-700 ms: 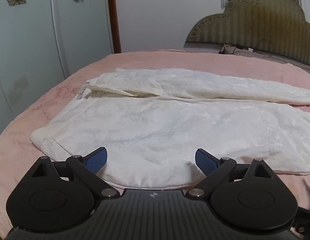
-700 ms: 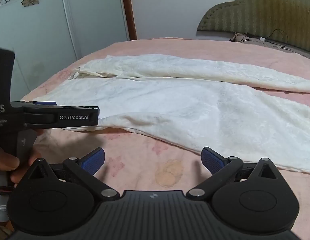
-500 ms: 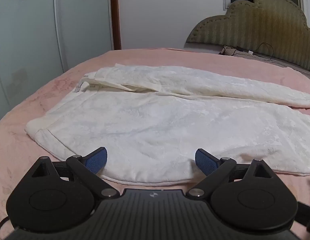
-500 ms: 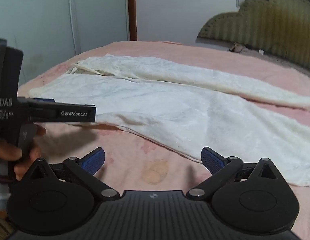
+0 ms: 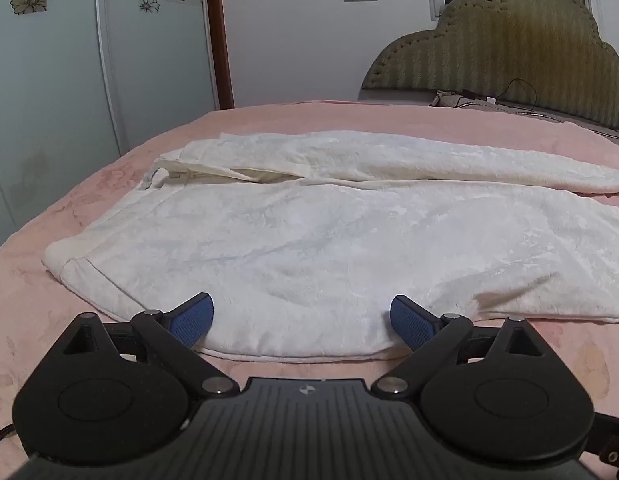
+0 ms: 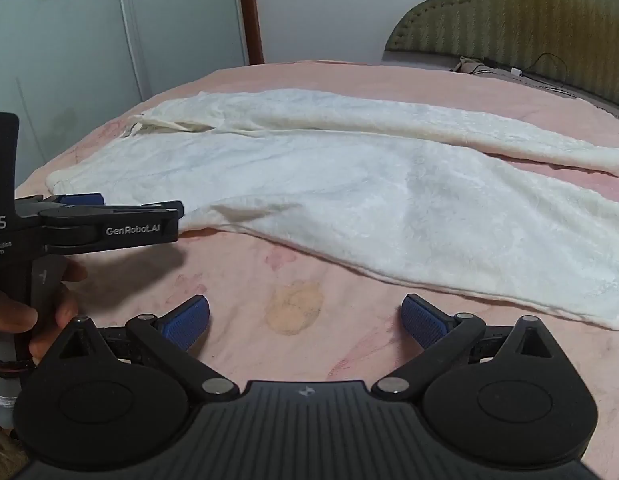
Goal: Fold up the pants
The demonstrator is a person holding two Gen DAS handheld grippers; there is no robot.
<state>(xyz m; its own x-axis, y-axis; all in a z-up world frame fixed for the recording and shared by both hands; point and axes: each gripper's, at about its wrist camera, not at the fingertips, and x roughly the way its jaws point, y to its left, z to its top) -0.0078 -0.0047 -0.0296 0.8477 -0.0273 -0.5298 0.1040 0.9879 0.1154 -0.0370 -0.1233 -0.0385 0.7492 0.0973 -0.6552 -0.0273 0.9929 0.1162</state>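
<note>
Left wrist view: the left gripper (image 5: 301,322) hangs with jaws wide apart over the near edge of the white pants (image 5: 329,236) spread on the pink bed (image 5: 29,300); the right gripper (image 6: 305,322), also spread wide, is over bare bedding

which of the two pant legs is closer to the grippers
The lower, wider leg of the white pants, lying nearest the camera. The left gripper is at its edge; the other leg lies behind it, toward the headboard.

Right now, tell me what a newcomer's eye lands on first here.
The white pants spread flat across the pink bed dominate both views, legs running off to the right. The left gripper hangs open at the near edge of the pants, while the right gripper is open over bare bedspread.
</note>
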